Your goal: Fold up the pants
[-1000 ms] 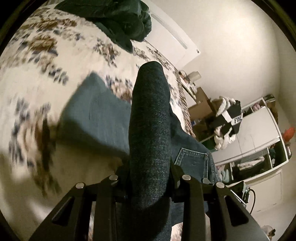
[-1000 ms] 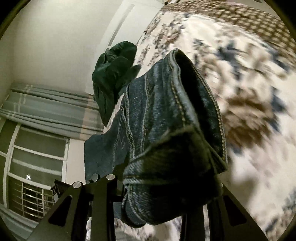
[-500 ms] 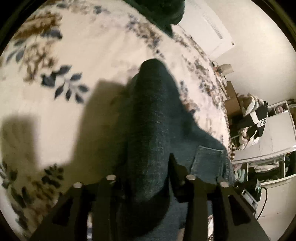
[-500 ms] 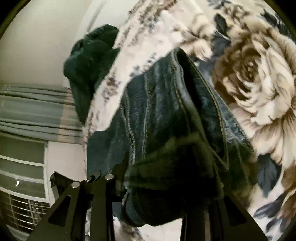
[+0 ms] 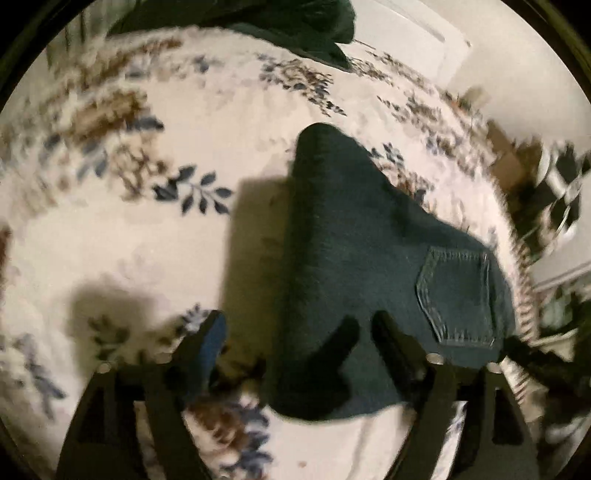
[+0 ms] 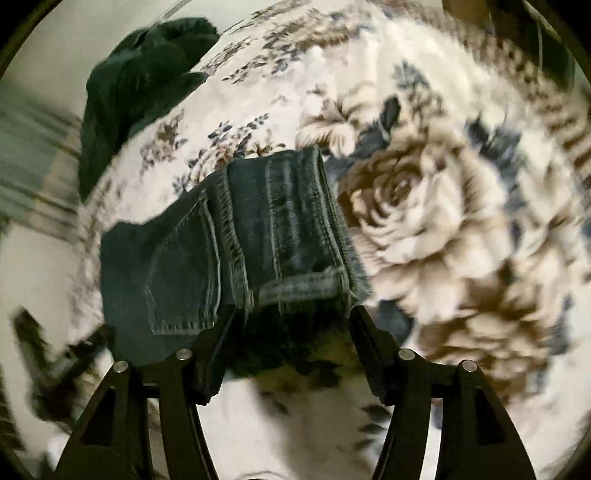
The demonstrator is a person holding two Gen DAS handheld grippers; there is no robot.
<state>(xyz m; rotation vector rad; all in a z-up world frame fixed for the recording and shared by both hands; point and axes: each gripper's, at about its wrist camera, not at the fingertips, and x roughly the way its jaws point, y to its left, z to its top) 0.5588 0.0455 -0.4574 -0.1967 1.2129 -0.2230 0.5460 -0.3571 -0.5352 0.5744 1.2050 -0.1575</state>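
Observation:
The dark blue jeans (image 5: 362, 266) lie folded on the floral bedspread (image 5: 129, 229), a back pocket (image 5: 458, 295) facing up. My left gripper (image 5: 299, 328) is open, its fingers wide apart over the near edge of the fold. In the right wrist view the jeans' waistband end (image 6: 284, 229) lies flat, with the pocket (image 6: 184, 273) to its left. My right gripper (image 6: 291, 317) is open, fingers on either side of the waistband's near edge. Both views are blurred.
A dark green garment (image 5: 288, 22) is bunched at the far end of the bed, also in the right wrist view (image 6: 136, 85). Shelving and clutter (image 5: 554, 184) stand beyond the bed's right edge. Curtains (image 6: 29, 155) hang at left.
Both grippers have opened and let go of the jeans, which now lie folded on the bed. Both grippers have drawn back a little.

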